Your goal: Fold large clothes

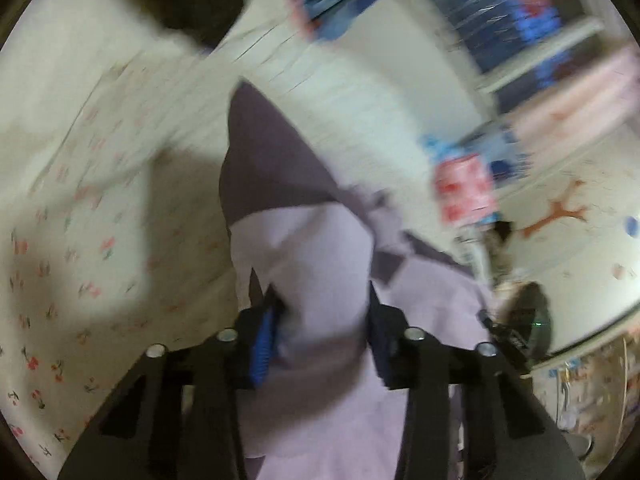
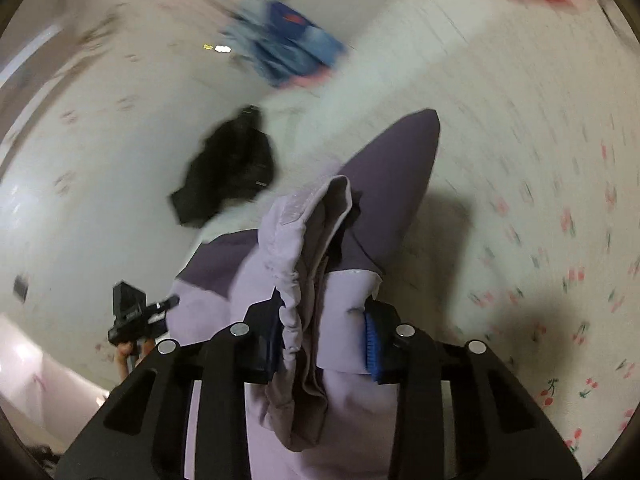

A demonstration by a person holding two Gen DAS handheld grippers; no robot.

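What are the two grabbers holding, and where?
Both hold the purple garment. The right gripper pinches a bunched, gathered edge; the left gripper pinches a fold of the light fabric.

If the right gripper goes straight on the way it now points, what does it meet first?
The right gripper is shut on the lilac garment, so that cloth already fills its line. Beyond it, probably the cherry-print sheet; the black garment lies off to the left. Depth is unclear.
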